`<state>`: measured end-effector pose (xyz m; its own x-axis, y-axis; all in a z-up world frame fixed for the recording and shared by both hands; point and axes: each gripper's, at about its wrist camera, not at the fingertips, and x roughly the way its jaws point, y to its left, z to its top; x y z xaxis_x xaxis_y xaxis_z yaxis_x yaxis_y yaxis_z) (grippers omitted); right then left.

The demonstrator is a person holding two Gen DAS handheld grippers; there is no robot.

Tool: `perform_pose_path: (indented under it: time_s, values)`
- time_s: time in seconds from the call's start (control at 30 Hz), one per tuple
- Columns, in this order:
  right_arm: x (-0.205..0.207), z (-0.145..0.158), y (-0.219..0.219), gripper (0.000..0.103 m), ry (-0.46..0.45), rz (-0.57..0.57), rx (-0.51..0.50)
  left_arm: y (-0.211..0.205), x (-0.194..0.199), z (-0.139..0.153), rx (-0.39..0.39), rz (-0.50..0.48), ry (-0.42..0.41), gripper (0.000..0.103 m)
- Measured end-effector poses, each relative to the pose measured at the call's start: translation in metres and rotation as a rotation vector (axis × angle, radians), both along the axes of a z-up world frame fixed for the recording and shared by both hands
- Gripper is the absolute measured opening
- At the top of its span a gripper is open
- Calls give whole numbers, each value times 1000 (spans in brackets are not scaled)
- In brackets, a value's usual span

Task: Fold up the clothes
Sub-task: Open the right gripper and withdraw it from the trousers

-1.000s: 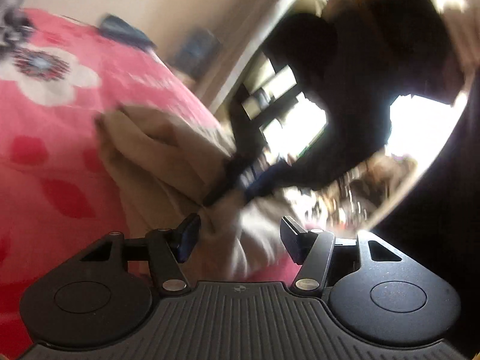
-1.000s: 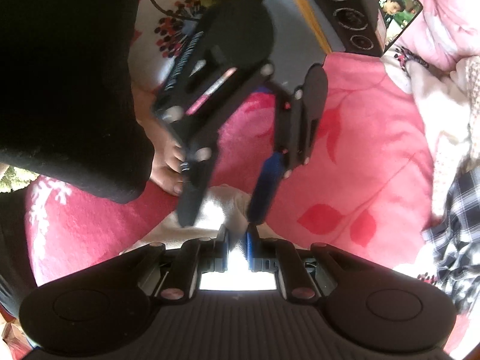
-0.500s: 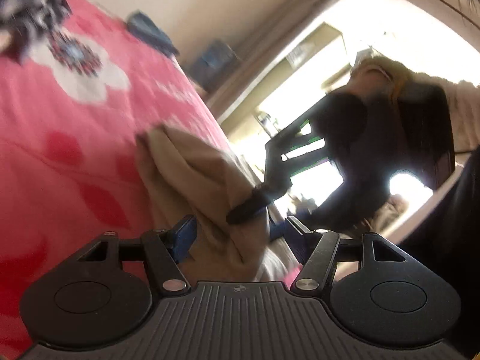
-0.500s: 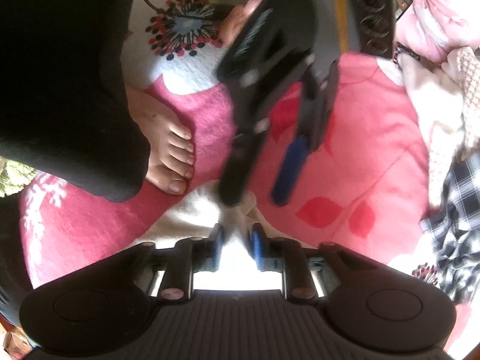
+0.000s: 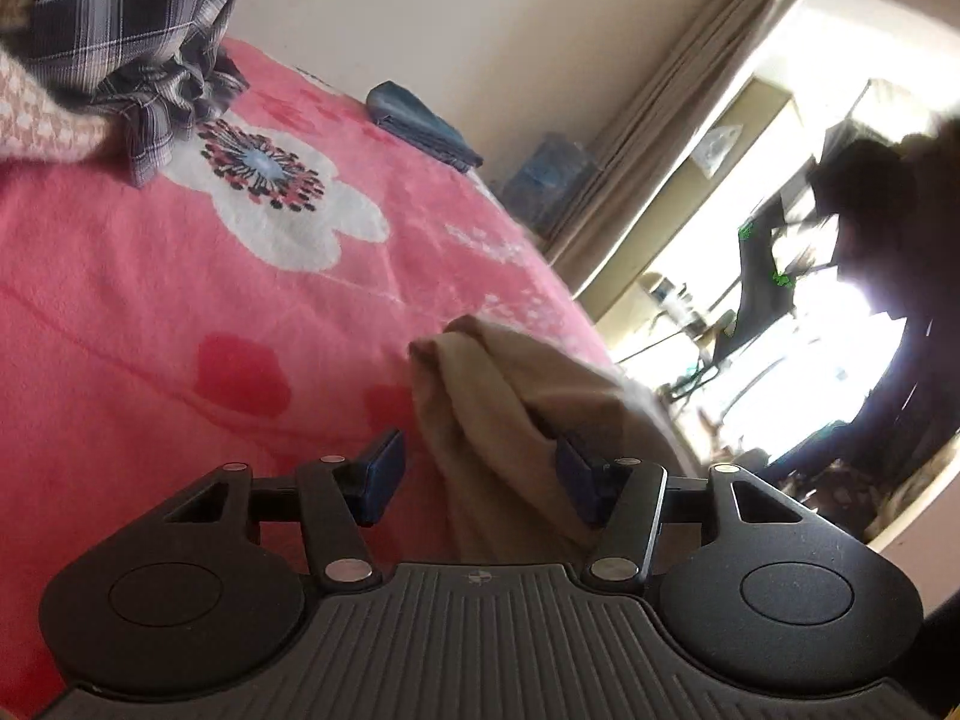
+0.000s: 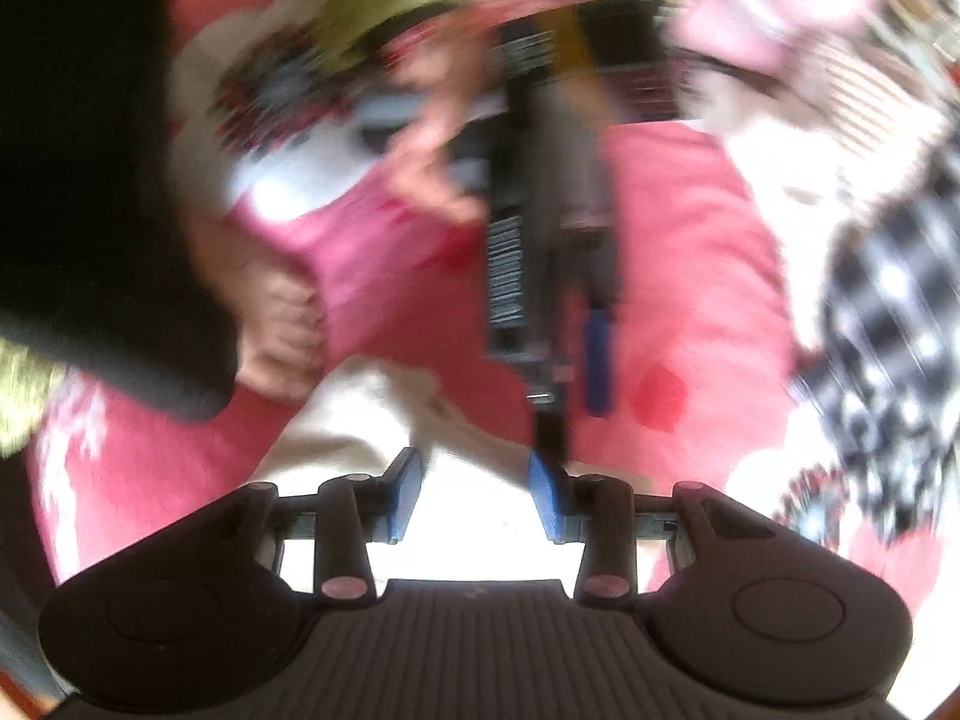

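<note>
A beige garment (image 5: 504,414) lies bunched on the pink floral blanket (image 5: 180,300). My left gripper (image 5: 477,471) is open; the garment's folds rise between its blue pads, touching near the right pad. In the blurred right wrist view my right gripper (image 6: 474,495) is open just above the same beige garment (image 6: 360,414), which is washed out by glare under the jaws. The left gripper (image 6: 552,276) appears there, above the cloth, fingers pointing down.
A black-and-white plaid shirt (image 5: 126,30) and a pink patterned cloth (image 5: 36,126) lie at the far left. A folded blue garment (image 5: 420,126) lies by the wall. The person's bare foot (image 6: 282,330) rests on the blanket (image 6: 690,276) beside the beige garment.
My right gripper has opened and let go of the beige garment. The left gripper stayed open and swung, so more of the blanket and the plaid shirt came into view.
</note>
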<state>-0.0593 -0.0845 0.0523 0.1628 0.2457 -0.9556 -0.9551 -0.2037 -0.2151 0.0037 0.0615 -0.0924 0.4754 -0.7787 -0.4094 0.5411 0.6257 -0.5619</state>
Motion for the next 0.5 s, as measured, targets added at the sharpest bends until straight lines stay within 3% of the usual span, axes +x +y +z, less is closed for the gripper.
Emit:
perform_pose_path:
  time_s: [0.17, 0.3, 0.4, 0.5]
  values:
    - [65, 14, -18, 43, 202, -586, 152, -5, -12, -1, 50, 15, -43, 55]
    - [96, -7, -38, 43, 383, -979, 180, -12, -14, -3, 64, 41, -57, 55]
    - [109, -22, -53, 43, 461, -1182, 204, -20, -16, -4, 86, 48, -77, 55]
    - [111, -31, -61, 43, 489, -1271, 247, -27, -16, -5, 99, 46, -96, 53]
